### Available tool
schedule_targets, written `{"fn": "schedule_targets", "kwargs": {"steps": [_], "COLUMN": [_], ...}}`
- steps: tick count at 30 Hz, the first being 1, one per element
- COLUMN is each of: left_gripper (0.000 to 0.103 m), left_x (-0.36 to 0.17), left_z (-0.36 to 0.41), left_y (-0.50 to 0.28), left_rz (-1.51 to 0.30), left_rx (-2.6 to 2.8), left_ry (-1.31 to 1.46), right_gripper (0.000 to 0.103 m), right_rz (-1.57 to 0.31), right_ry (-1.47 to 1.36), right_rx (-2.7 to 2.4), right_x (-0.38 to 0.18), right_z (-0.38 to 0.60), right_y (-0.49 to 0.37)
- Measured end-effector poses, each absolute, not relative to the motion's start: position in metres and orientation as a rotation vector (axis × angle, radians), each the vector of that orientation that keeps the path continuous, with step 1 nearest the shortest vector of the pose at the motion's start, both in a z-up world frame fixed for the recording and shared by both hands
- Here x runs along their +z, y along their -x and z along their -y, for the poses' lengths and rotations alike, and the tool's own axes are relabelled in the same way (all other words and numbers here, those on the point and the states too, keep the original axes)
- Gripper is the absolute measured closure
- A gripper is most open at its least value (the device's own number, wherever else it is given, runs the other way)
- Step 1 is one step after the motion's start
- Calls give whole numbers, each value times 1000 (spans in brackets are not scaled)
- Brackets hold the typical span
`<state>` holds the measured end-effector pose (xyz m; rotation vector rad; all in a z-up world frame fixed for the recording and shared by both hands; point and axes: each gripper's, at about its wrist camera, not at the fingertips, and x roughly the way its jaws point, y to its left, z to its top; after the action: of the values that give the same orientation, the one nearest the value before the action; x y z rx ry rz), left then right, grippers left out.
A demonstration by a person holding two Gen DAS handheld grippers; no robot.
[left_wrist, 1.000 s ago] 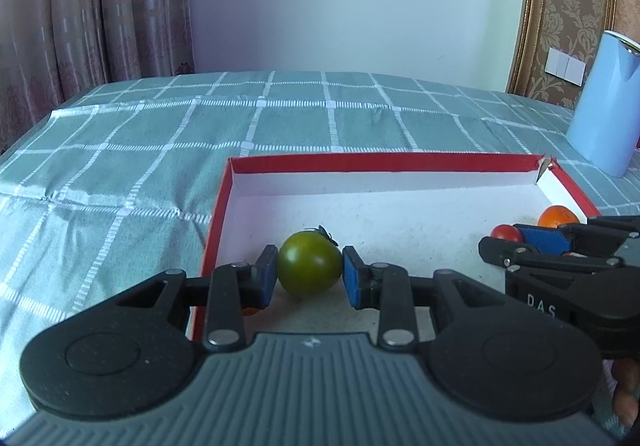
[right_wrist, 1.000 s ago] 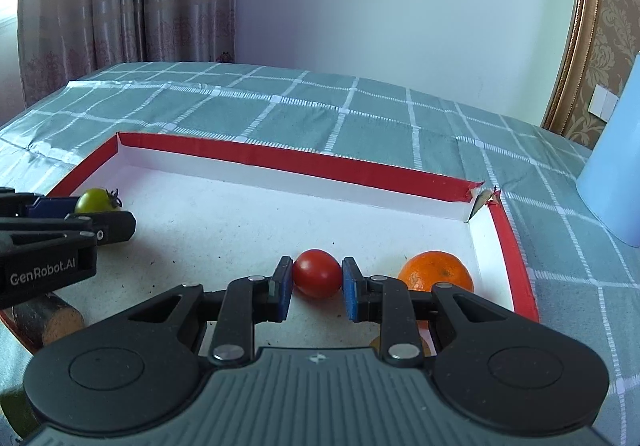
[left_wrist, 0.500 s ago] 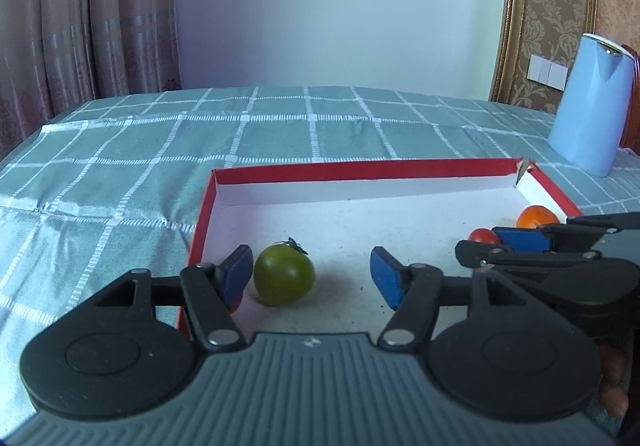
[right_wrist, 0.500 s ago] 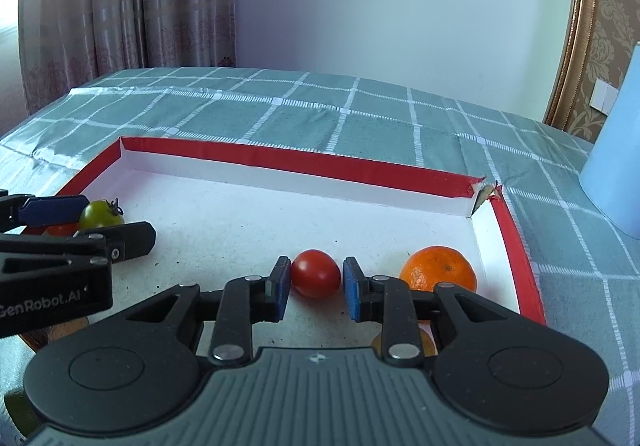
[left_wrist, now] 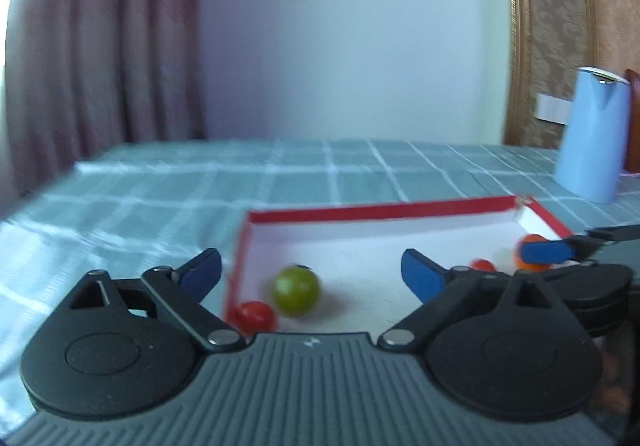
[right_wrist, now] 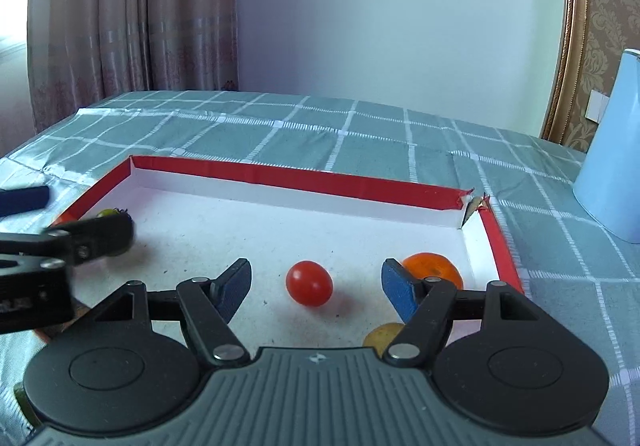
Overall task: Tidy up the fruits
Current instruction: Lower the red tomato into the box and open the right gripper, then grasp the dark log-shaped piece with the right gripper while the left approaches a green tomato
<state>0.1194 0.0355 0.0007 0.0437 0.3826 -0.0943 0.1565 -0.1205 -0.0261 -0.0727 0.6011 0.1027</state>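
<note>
From the left wrist, the left gripper [left_wrist: 310, 274] is hanging released, its blue pads spread wide, above the near left corner of the red-rimmed tray [left_wrist: 380, 208]. The green tomato [left_wrist: 296, 290] is sitting free on the white floor between and below the pads, touching neither. A small red tomato [left_wrist: 255, 315] is lying just beside it against the left wall, so this corner is probably serving as the tomatoes' spot. The view is blurred, which suggests the gripper is moving. A pale blue jug [left_wrist: 591, 134] is standing on the checked desk [left_wrist: 160, 198], well apart from the tray.

From the right wrist, the right gripper [right_wrist: 316, 282] is likewise gaping, holding nothing. A red cherry tomato [right_wrist: 309, 283] is resting on the tray floor between its pads, clear of both. An orange [right_wrist: 434, 268] is sitting just behind the right pad near the tray's right wall [right_wrist: 498, 242], and a yellowish fruit [right_wrist: 384, 334] is peeking out under the gripper's linkage. The left gripper [right_wrist: 60, 218] is showing at the left edge, half hiding the green tomato [right_wrist: 108, 213]. Both fruits seem set down in the tray and let go.
</note>
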Motion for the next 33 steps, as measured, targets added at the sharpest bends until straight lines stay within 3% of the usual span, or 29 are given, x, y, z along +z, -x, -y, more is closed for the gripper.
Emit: {"fn": "schedule_targets", "kwargs": {"steps": [18,30,33], "left_gripper": [1,0,0], "left_x": [-5,-15,-15], "left_z": [-87,-81,-82], "left_y": [-58,-45,-45], "left_rz": [-379,-432,-431], "left_rx": [-74,-137,-139], "left_ry": [75,4,8], "right_gripper": [31,30,23], "right_rz": [-564,-525,-490], "right_ry": [-104,-103,-118], "right_rx": [115,170,165], "right_x": [-13,-17,-15], "right_z": [155,165,170], "right_y": [-115,-56,-41]}}
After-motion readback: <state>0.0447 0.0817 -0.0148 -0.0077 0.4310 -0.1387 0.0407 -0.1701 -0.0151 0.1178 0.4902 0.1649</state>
